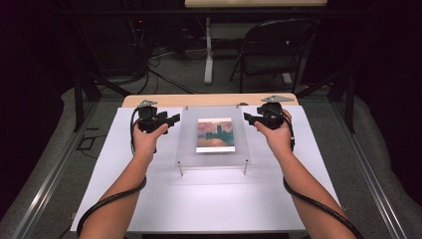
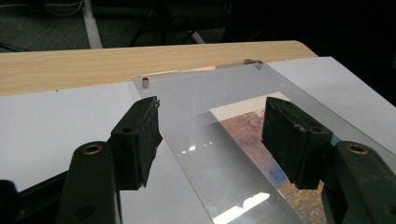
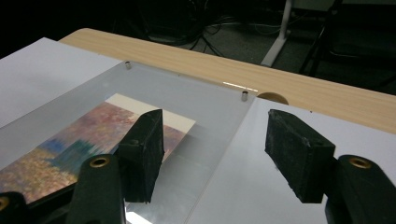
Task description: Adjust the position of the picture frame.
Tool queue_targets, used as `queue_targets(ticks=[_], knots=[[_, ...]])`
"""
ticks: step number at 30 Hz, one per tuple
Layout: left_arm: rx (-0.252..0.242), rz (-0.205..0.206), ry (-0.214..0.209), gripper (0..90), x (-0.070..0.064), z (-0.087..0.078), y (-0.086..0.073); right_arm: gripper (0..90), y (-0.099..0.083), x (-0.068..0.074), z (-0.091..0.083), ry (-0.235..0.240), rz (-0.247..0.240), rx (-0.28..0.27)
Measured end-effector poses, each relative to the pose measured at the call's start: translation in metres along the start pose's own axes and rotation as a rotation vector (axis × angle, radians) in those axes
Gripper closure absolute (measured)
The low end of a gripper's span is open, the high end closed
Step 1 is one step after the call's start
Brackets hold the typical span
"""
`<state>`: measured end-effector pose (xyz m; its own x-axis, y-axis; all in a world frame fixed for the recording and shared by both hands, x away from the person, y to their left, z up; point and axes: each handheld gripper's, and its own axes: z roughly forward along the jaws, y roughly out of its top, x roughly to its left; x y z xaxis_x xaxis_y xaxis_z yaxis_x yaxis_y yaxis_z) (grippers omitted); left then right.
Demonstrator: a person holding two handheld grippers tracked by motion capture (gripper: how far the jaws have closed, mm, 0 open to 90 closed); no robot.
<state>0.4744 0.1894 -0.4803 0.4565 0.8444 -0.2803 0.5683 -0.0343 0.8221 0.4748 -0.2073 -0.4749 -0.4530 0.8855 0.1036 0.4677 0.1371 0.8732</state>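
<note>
Resting on white sheet (image 1: 149, 199) over wooden table (image 1: 209, 99): acrylic frame (image 1: 189, 149) with picture (image 1: 215, 134). Left gripper (image 1: 171, 119), right gripper (image 1: 247, 118): jaws apart, empty. Beyond: folding chair (image 1: 273, 50), possibly cables.

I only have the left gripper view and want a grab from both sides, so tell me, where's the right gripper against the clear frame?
Observer: The right gripper hovers at the clear frame, its open jaws straddling the frame's right edge.
Operator: Any posts on the side nearer the person?
Observer: Yes, each near corner has one, such as the near-left post.
Operator: Where does the picture sit?
Observer: The picture lies roughly central under the panel.
</note>
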Motion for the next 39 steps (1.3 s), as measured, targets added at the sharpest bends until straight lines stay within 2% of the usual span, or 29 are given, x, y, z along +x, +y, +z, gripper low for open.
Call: queue_targets(ticks=[4,8,15,18,22,28,32,39], knots=[[0.012,-0.005,0.0,36.4,0.003,0.006,-0.001,37.1,-0.004,-0.002,0.01,0.012,0.034,0.019],[0.019,-0.026,0.007,36.1,0.006,0.012,-0.003,37.1,-0.007,-0.003,0.019,0.022,0.042,0.054],[0.044,-0.054,0.009,36.2,0.01,0.026,-0.01,37.0,-0.012,-0.002,0.032,0.012,0.039,0.077],[0.059,-0.065,0.004,36.5,0.012,0.033,-0.015,40.5,-0.015,-0.003,0.036,0.013,0.04,0.078],[0.077,-0.079,-0.002,36.5,0.013,0.041,-0.023,44.1,-0.022,-0.004,0.041,0.047,0.063,0.099],[0.097,-0.091,-0.011,36.4,0.014,0.051,-0.031,43.5,-0.03,-0.005,0.048,0.061,0.088,0.115],[0.106,-0.1,-0.01,36.4,0.014,0.056,-0.035,42.4,-0.035,-0.004,0.053,0.059,0.091,0.126],[0.111,-0.113,-0.036,36.5,0.011,0.059,-0.039,42.4,-0.04,-0.001,0.056,0.079,0.095,0.141]])
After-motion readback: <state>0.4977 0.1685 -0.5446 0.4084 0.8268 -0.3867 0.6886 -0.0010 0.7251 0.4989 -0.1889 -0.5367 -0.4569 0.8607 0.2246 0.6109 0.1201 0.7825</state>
